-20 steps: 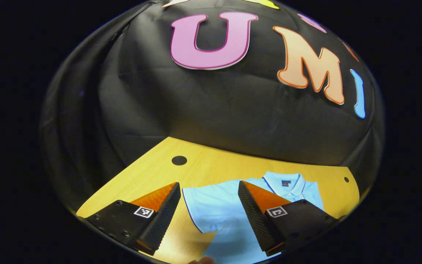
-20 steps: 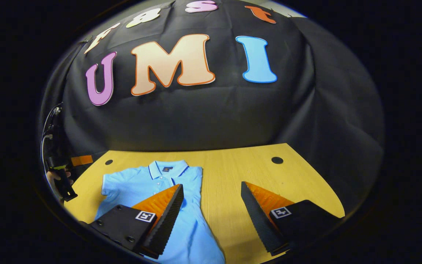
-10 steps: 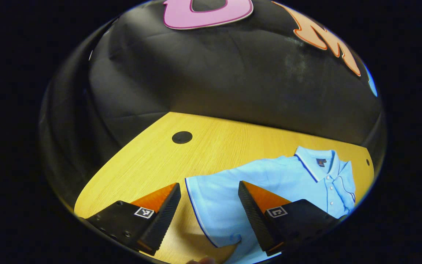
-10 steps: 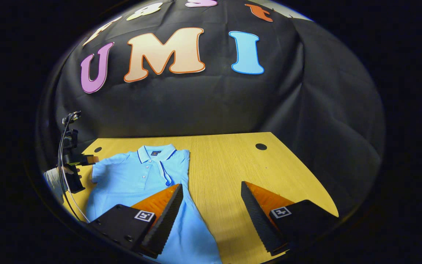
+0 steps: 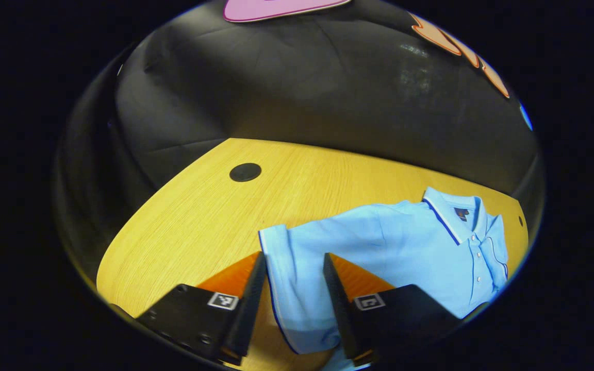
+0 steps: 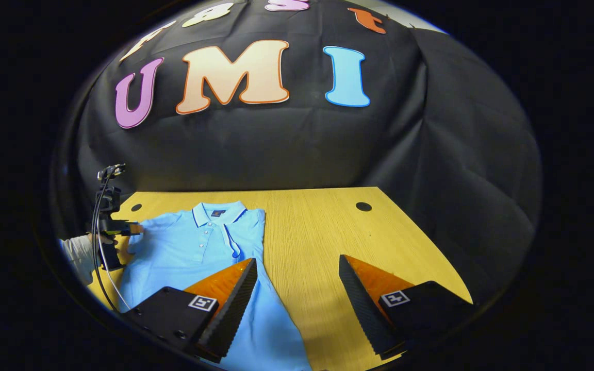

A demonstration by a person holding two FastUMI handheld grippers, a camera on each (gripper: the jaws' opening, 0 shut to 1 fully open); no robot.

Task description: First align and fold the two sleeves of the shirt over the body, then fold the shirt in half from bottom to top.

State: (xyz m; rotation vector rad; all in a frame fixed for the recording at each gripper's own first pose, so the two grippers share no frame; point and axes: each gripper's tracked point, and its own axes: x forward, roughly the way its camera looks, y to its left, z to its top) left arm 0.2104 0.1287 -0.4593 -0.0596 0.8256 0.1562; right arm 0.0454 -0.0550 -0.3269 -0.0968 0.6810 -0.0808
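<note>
A light blue polo shirt (image 5: pixel 405 247) lies flat on the wooden table (image 5: pixel 199 216), collar away from me. In the left gripper view its outspread sleeve (image 5: pixel 297 268) lies between the fingers of my left gripper (image 5: pixel 293 256), whose jaws stand partly closed around the cuff with a gap still between them. In the right gripper view the shirt (image 6: pixel 194 252) has its other sleeve (image 6: pixel 235 247) folded onto the body. My right gripper (image 6: pixel 297 260) hangs open, with one finger over the shirt's edge and the other over bare table. The left gripper (image 6: pixel 116 226) appears there at the far sleeve.
Round cable holes (image 5: pixel 245 172) (image 6: pixel 363 206) mark the table's far corners. A sleeved hand (image 6: pixel 78 250) holds the left gripper, with a cable trailing from it. Black cloth walls close the booth behind the table. Bare wood (image 6: pixel 317 232) lies right of the shirt.
My left gripper moved down and forward onto the sleeve, and its fingers narrowed around the cuff. The right gripper barely shifted and stayed open.
</note>
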